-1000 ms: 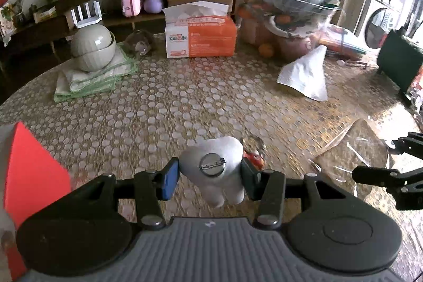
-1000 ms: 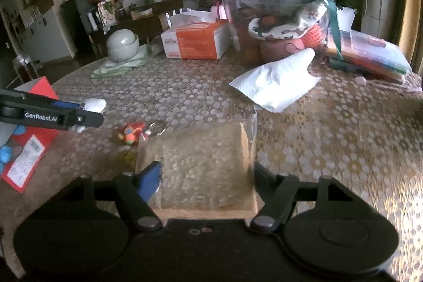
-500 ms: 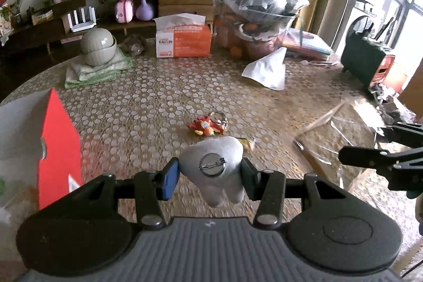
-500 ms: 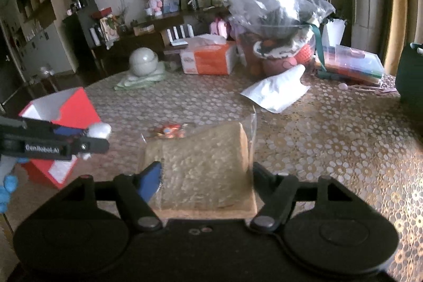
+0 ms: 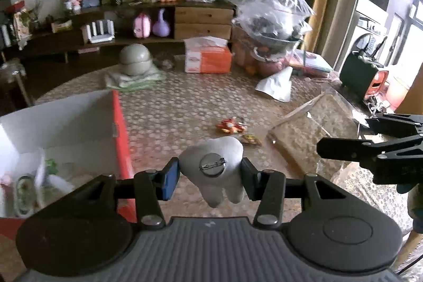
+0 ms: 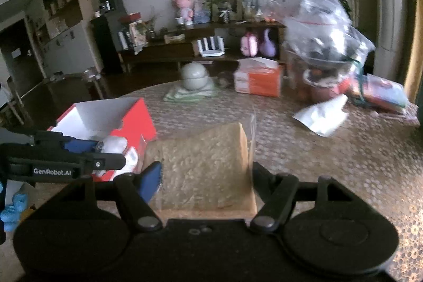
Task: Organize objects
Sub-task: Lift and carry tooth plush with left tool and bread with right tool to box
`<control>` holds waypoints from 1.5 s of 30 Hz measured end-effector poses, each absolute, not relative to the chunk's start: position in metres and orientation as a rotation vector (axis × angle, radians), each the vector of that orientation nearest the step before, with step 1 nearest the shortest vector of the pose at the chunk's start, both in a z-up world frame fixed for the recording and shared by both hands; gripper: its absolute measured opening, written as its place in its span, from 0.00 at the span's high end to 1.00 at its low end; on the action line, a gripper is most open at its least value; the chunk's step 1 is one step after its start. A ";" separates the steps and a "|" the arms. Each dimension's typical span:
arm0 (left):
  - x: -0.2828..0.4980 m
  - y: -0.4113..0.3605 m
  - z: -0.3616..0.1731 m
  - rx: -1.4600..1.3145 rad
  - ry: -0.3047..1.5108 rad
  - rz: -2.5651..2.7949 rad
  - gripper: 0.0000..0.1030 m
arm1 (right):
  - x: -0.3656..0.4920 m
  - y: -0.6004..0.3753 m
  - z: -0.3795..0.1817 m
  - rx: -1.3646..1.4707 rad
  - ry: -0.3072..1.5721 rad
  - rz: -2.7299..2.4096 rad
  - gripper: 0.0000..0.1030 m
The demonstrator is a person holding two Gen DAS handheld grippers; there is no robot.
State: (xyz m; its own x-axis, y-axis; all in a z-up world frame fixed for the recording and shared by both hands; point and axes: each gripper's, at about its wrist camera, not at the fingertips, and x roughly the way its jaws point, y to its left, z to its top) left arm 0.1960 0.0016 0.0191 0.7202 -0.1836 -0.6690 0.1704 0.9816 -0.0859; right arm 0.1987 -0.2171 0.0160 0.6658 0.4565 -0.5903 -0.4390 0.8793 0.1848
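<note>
My left gripper (image 5: 210, 177) is shut on a white tooth-shaped plush brooch (image 5: 214, 167) and holds it above the table, just right of an open red box (image 5: 120, 123). The box (image 6: 137, 120) has a white inside and holds small items. My right gripper (image 6: 205, 179) is shut on a bagged slice of brown bread (image 6: 206, 165) and holds it in the air; the bread (image 5: 309, 128) shows at the right in the left wrist view. In the right wrist view the left gripper (image 6: 105, 152) is over the box's near edge.
A small orange toy keychain (image 5: 231, 124) and a wrapped sweet (image 5: 249, 139) lie on the patterned table. Farther back stand an orange tissue box (image 5: 207, 58), a grey bowl on folded cloth (image 5: 134, 62), a white pouch (image 5: 276, 82) and piled plastic bags (image 5: 269, 25).
Both grippers have pulled back and risen with their loads. The red box has come closer at the left, its inside now in view. The left gripper now sits beside the box.
</note>
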 end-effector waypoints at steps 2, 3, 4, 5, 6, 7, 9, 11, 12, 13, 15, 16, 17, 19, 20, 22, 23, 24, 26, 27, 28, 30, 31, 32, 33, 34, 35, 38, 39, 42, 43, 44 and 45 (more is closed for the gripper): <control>0.190 0.015 0.023 -0.022 0.732 -0.180 0.53 | 0.195 -0.202 0.020 0.018 0.667 0.519 0.31; 0.188 0.022 0.025 -0.023 0.728 -0.170 0.53 | 0.194 -0.194 0.021 0.012 0.664 0.527 0.31; 0.186 0.029 0.026 -0.022 0.724 -0.157 0.53 | 0.193 -0.186 0.022 0.006 0.663 0.533 0.31; 0.183 0.037 0.028 -0.021 0.721 -0.147 0.53 | 0.192 -0.177 0.023 -0.003 0.663 0.538 0.31; 0.180 0.043 0.029 -0.020 0.719 -0.139 0.53 | 0.191 -0.168 0.024 -0.013 0.667 0.546 0.31; 0.178 0.050 0.031 -0.020 0.717 -0.129 0.53 | 0.190 -0.159 0.025 -0.022 0.674 0.555 0.31; 0.174 0.065 0.034 -0.017 0.712 -0.109 0.53 | 0.190 -0.141 0.028 -0.037 0.696 0.573 0.31; 0.170 0.079 0.038 -0.016 0.707 -0.091 0.53 | 0.190 -0.123 0.032 -0.049 0.719 0.602 0.31; 0.169 0.086 0.039 -0.015 0.707 -0.081 0.53 | 0.189 -0.116 0.034 -0.058 0.716 0.608 0.31; 0.168 0.093 0.040 -0.012 0.708 -0.070 0.53 | 0.188 -0.107 0.036 -0.073 0.711 0.613 0.31; 0.166 0.105 0.043 -0.004 0.705 -0.055 0.53 | 0.187 -0.091 0.041 -0.089 0.704 0.631 0.31; 0.165 0.111 0.044 0.000 0.705 -0.048 0.53 | 0.187 -0.083 0.044 -0.095 0.703 0.643 0.31; 0.164 0.118 0.046 0.004 0.704 -0.039 0.53 | 0.188 -0.076 0.046 -0.103 0.700 0.651 0.31; 0.163 0.129 0.049 0.009 0.701 -0.026 0.53 | 0.189 -0.061 0.051 -0.127 0.691 0.663 0.31; 0.164 0.134 0.050 0.010 0.700 -0.019 0.53 | 0.191 -0.054 0.053 -0.136 0.687 0.668 0.31; 0.164 0.145 0.052 0.009 0.694 -0.005 0.53 | 0.193 -0.039 0.056 -0.150 0.683 0.676 0.31; 0.164 0.152 0.052 0.009 0.693 0.004 0.53 | 0.195 -0.033 0.057 -0.155 0.682 0.680 0.31; 0.164 0.158 0.053 0.007 0.693 0.012 0.53 | 0.196 -0.025 0.058 -0.162 0.680 0.686 0.31; 0.165 0.169 0.053 0.007 0.695 0.028 0.53 | 0.200 -0.013 0.058 -0.177 0.680 0.696 0.31; 0.166 0.175 0.052 0.009 0.697 0.036 0.53 | 0.202 -0.006 0.058 -0.184 0.680 0.699 0.31; 0.167 0.180 0.052 0.010 0.700 0.045 0.53 | 0.205 0.000 0.058 -0.191 0.680 0.702 0.31; 0.170 0.189 0.050 0.012 0.707 0.059 0.53 | 0.210 0.013 0.055 -0.201 0.687 0.705 0.31; 0.171 0.194 0.049 0.014 0.711 0.065 0.53 | 0.213 0.018 0.054 -0.207 0.692 0.705 0.31; 0.173 0.198 0.047 0.019 0.715 0.072 0.53 | 0.216 0.023 0.052 -0.212 0.694 0.703 0.31; 0.175 0.203 0.045 0.023 0.720 0.080 0.53 | 0.219 0.029 0.050 -0.216 0.696 0.699 0.31; 0.177 0.206 0.042 0.023 0.726 0.089 0.53 | 0.223 0.034 0.047 -0.217 0.704 0.696 0.31; 0.179 0.211 0.039 0.020 0.733 0.097 0.53 | 0.228 0.038 0.043 -0.218 0.715 0.693 0.31; 0.186 0.225 0.029 0.018 0.748 0.129 0.53 | 0.239 0.054 0.031 -0.238 0.737 0.676 0.31; 0.188 0.228 0.025 0.015 0.755 0.136 0.53 | 0.243 0.058 0.026 -0.245 0.748 0.670 0.31; 0.196 0.239 0.013 0.022 0.776 0.163 0.53 | 0.255 0.069 0.012 -0.253 0.787 0.660 0.31; 0.199 0.242 0.009 0.027 0.785 0.173 0.53 | 0.258 0.073 0.008 -0.260 0.799 0.657 0.31; 0.201 0.245 0.005 0.026 0.793 0.178 0.53 | 0.260 0.077 0.005 -0.269 0.809 0.657 0.31; 0.202 0.248 0.001 0.020 0.801 0.180 0.53 | 0.262 0.081 0.001 -0.280 0.815 0.659 0.31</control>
